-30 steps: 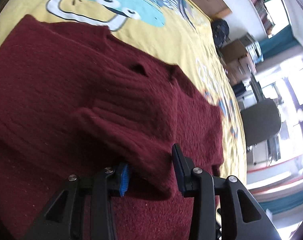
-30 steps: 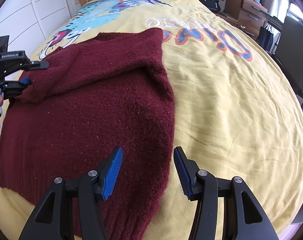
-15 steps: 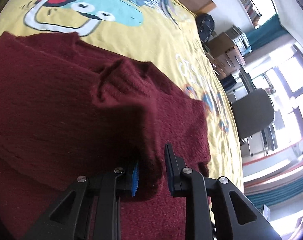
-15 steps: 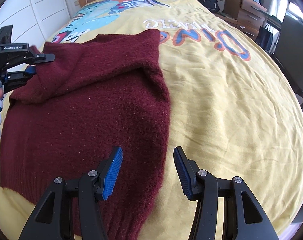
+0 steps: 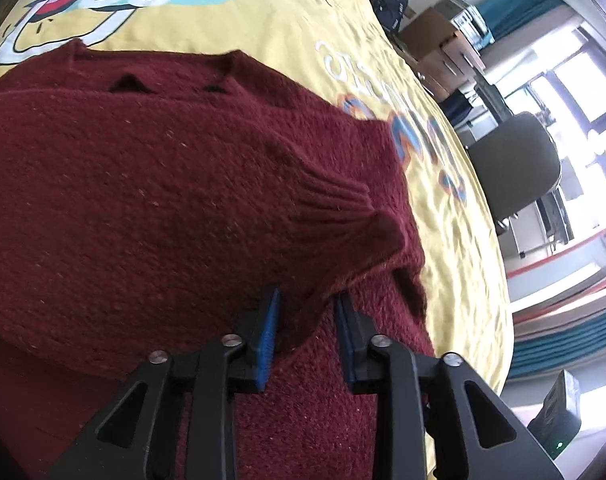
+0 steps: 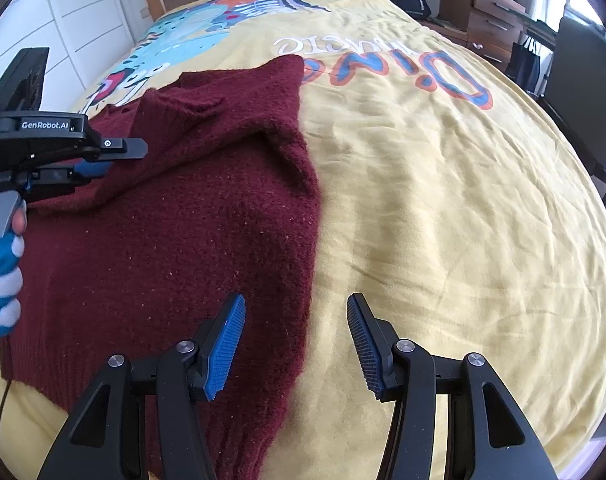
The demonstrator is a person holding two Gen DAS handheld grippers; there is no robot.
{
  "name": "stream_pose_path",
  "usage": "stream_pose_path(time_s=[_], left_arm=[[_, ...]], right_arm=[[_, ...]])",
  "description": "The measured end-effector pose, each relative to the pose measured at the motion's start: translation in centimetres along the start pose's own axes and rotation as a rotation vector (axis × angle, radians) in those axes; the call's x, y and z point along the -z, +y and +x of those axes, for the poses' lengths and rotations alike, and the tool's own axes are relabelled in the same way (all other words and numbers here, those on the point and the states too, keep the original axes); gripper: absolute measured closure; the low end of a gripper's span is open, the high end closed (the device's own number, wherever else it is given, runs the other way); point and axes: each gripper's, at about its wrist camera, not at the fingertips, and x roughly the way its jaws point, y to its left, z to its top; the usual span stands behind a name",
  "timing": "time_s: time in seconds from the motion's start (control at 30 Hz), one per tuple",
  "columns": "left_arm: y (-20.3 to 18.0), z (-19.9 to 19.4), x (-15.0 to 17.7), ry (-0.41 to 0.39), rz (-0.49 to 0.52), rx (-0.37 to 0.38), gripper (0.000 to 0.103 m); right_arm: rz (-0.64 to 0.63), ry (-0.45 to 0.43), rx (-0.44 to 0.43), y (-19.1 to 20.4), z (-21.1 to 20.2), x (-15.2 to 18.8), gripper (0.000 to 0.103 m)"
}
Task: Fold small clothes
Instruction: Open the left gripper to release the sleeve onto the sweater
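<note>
Now our left gripper (image 5: 307, 312), jaws opening, has a sweater (image 6: 191, 220) sleeve fold between them. Our right gripper (image 6: 295, 332) hovers half-wide, empty, over the sweater's right edge; bare yellow bedspread (image 6: 443, 208) stretches beyond.

Yellow dinosaur-print bed (image 6: 443, 200), maroon sweater (image 6: 183, 240) on it

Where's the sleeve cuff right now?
In the left wrist view the cuff lies folded across the sweater, just beyond the opening left gripper.
</note>
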Motion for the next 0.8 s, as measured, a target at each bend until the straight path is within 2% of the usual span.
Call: stream_pose_path(time_s=[0.2,0.27,0.47,0.6,0.73,0.8], left_arm=[[-1.8,-1.0,0.2,-0.014,0.064,0.025,0.068],[-2.5,-1.3,-0.1,-0.026,0.092,0.017,0.065],[-2.9,-1.4,0.0,-0.061,0.118,-0.015,0.064],[-2.2,0.1,0.7,-0.038,0.096,-0.038,0.064],[-1.8,2.4,1.9,0.035,0.074,-0.021,0.064],[-1.9,3.1,2.6,0.054,0.074,-0.007,0.057]], right_arm=[[0.0,0.0,-0.005,0.0,0.2,-0.1,0.048],[-0.001,-0.002,-0.008,0.1,0.2,-0.2,0.048],[-0.009,-0.007,-0.013,0.2,0.1,-0.2,0.048],[-0.008,-0.001,-0.012,0.0,0.4,-0.2,0.048],[-0.008,0.005,-0.011,-0.1,0.7,-0.2,0.048],[-0.008,0.007,-0.011,0.0,0.8,-0.2,0.048]])
